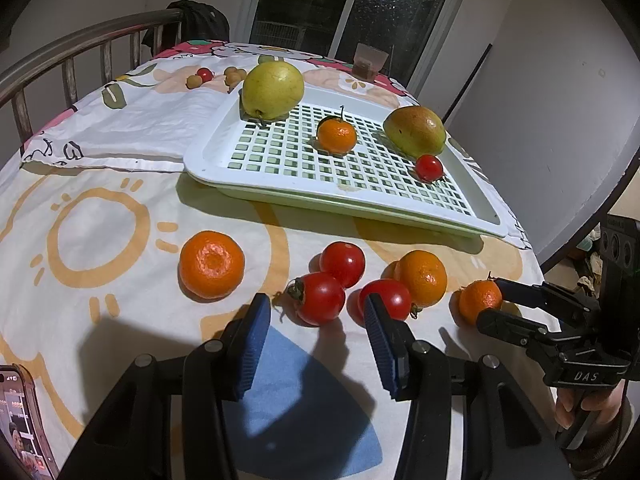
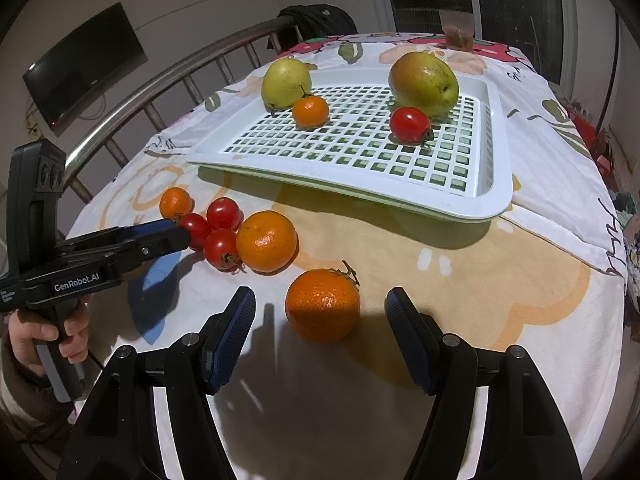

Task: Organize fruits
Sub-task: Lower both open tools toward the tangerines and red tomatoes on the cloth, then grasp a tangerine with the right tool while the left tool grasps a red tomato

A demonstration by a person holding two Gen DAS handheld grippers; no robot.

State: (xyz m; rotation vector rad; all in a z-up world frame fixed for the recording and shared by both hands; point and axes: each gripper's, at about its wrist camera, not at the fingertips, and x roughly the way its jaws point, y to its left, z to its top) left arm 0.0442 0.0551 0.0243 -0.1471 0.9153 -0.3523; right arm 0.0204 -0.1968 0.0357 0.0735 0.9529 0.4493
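Between the blue pads of the right gripper [image 2: 321,334] sits a stemmed tangerine [image 2: 323,305] on the cloth. The jaws stand wide apart, one on each side, and do not touch it.

Off to the left, the left gripper [image 1: 316,322] has its jaws wide apart too. A stemmed tomato [image 1: 319,298] sits just in front of the gap, with a second tomato [image 1: 387,299] right behind the right pad. A third tomato [image 1: 343,263] and a big tangerine [image 1: 423,277] crowd close behind them, so the little group is packed tight. A ribbed tangerine [image 1: 211,264] lies alone to the left.

Farther back stands the white tray [image 2: 492,200] with square holes. On it are a yellow pear [image 2: 286,83], a small tangerine [image 2: 310,111], a red-green pear [image 2: 424,82] and a small tomato [image 2: 410,125] right beside that pear.

A phone [image 1: 20,420] lies at the near left edge. Tiny fruits [image 1: 234,75] sit on the cloth behind the tray, and a cup [image 2: 457,30] stands at the far edge.
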